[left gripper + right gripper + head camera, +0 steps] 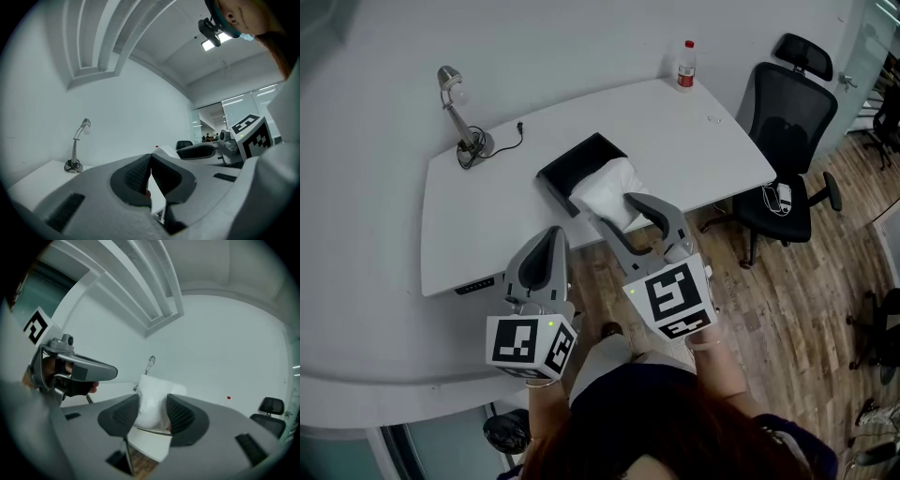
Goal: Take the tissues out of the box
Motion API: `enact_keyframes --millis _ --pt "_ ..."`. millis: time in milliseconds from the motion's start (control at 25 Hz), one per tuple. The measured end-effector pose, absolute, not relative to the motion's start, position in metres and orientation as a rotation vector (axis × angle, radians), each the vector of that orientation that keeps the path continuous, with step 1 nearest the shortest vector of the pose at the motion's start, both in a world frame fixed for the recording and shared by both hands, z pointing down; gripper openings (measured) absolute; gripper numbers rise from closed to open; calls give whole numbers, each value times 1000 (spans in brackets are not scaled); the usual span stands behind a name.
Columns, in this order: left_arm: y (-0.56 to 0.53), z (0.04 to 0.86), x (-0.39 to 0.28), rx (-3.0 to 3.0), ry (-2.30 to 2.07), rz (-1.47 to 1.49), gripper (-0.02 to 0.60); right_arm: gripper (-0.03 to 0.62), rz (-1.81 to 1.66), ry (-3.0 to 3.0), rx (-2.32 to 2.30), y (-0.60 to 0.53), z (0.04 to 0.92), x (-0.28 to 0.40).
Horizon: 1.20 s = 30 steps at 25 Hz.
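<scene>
Spotted one wad of tissues [151, 397] pinched between the right gripper's [152, 411] jaws, sticking out of one black box [575, 161] on the table [694, 141]. Found left gripper [150, 171] jaws pressed together, empty. Counted two grippers, one lamp [457, 117].

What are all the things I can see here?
desk: one, white, middle of the room
desk lamp: one, silver, far left corner of the desk
cable: one, black, beside the lamp
bottle: one, red cap, far edge of the desk
box: one, black, near edge of the desk
tissues: one bundle, white, sticking out of the box
office chair: one, black, right of the desk
floor: brown wood
left gripper: one, grey, jaws together, empty
right gripper: one, grey, jaws closed on the tissues
</scene>
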<state>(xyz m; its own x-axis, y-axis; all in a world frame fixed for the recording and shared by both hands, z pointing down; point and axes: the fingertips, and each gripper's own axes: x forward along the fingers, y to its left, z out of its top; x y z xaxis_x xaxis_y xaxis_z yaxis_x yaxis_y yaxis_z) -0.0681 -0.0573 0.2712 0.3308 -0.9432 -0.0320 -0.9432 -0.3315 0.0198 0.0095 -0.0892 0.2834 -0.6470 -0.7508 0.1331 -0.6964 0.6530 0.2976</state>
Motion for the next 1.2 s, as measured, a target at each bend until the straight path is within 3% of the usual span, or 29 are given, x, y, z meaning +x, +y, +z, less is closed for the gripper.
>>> enact_keyframes --millis 1200 --pt "18 274 -29 -2507 1873 6 21 195 -343 -2698 1141 -11 275 54"
